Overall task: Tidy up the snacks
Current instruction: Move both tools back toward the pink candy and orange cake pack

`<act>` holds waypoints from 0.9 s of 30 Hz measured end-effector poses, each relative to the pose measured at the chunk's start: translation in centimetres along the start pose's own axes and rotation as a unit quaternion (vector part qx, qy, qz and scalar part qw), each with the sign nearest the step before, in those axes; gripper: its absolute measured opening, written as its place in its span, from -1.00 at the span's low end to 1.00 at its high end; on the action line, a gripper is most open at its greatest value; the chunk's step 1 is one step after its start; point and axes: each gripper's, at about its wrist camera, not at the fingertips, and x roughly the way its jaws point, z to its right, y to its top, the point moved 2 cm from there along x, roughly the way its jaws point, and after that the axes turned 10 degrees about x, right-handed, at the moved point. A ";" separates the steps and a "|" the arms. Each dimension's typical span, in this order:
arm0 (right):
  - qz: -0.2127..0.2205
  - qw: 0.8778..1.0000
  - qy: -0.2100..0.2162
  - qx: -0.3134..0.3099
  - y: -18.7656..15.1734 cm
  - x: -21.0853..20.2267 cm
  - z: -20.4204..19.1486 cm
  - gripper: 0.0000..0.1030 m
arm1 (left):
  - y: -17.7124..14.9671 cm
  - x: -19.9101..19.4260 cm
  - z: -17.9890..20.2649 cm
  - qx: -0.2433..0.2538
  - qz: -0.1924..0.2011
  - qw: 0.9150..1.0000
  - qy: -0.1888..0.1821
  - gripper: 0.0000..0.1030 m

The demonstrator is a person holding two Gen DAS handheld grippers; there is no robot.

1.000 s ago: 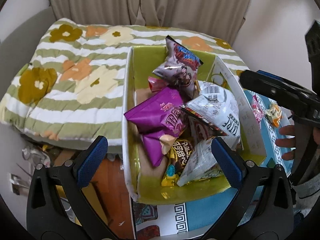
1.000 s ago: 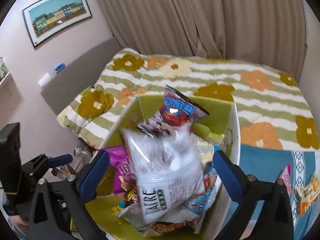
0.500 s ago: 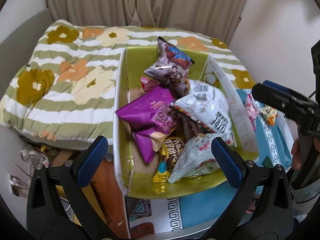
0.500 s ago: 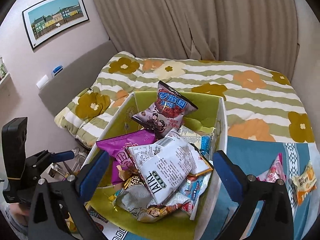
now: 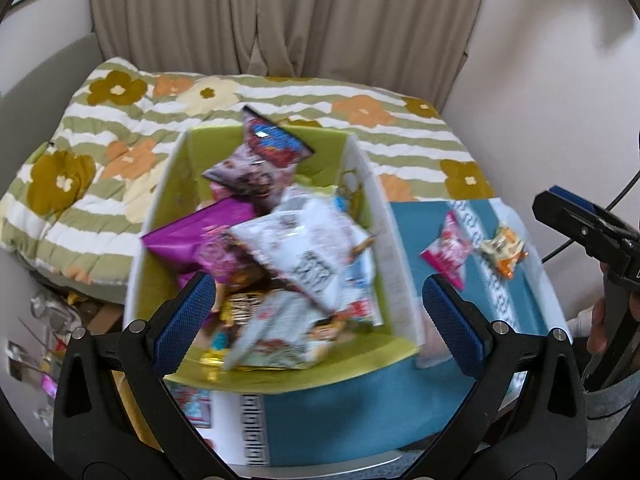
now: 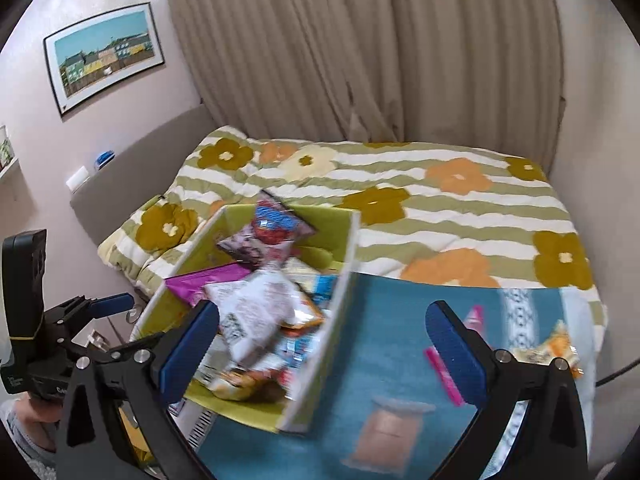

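- On the teal patterned cloth of the surface (image 5: pixel 344 412), a white cardboard box with a lime-green lining (image 5: pixel 160 216) is stood at the left end, its far wall next to the bed; it serves as the one collecting place for the snacks.
- Inside the box, the packets are heaped loosely rather than ranked: a white crinkled foil packet with dark lettering (image 5: pixel 304 248) lies on top, a purple foil packet (image 5: pixel 188 240) is tucked under its left edge, and a silver-and-red packet with a blue label (image 5: pixel 260 160) is propped against the far wall.
- Two snacks are left outside, well apart from the box on the right of the cloth: a small pink-and-white sachet (image 5: pixel 448 252) and, just beside it, a small orange-and-white sachet (image 5: pixel 504 250). These are judged to be what remains to be gathered.
- The right claw (image 6: pixel 320 344) is held wide open and empty above the box's right wall (image 6: pixel 320 340), its right-hand pad nearest the pink sachet (image 6: pixel 444 372), so a reach that way is judged likely.
- The left claw (image 5: pixel 316 324) is likewise spread wide with nothing held, hovering over the near end of the box, seemingly kept ready there to steady or tidy the heap.
- Beyond the surface lie a bed with a green-striped flowered quilt (image 5: pixel 100 152) and beige pleated curtains (image 5: pixel 280 20).
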 end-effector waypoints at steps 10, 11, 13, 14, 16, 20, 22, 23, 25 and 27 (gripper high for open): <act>0.021 0.999 -0.029 0.022 -0.1 -5.4 8.9 1.00 | 1.7 0.1 9.3 0.021 0.033 0.999 -0.007 0.99; 0.023 0.999 -0.034 0.022 0.0 -5.8 9.6 1.00 | 1.8 0.3 10.2 0.023 0.034 0.999 -0.008 0.99; 0.031 0.998 -0.057 0.020 -0.1 -6.6 11.4 1.00 | 2.0 0.9 12.1 0.026 0.036 0.999 -0.010 0.99; 0.032 0.997 -0.065 0.020 -0.1 -6.8 12.2 1.00 | 2.1 1.2 13.0 0.027 0.038 0.999 -0.011 0.99; 0.026 0.997 -0.075 0.024 -0.2 -7.0 14.1 1.00 | 2.0 2.1 14.8 0.031 0.042 0.999 -0.012 0.99; 0.014 0.996 -0.082 0.041 -0.5 -6.8 17.8 1.00 | 1.6 5.0 17.9 0.044 0.028 0.999 -0.011 0.99; 0.003 0.995 -0.087 0.051 -0.9 -6.2 19.5 1.00 | 1.7 6.8 19.2 0.053 0.017 0.998 -0.016 0.99; -0.001 0.995 -0.089 0.055 -1.0 -5.9 20.1 1.00 | 1.8 7.5 19.6 0.058 0.012 0.998 -0.019 0.99; -0.011 0.993 -0.092 0.069 -1.4 -5.1 21.4 1.00 | 2.1 9.5 20.7 0.073 0.001 0.997 -0.021 0.99; -0.018 0.992 -0.093 0.084 -1.7 -4.3 22.6 1.00 | 2.4 11.4 21.5 0.088 -0.014 0.996 -0.024 0.99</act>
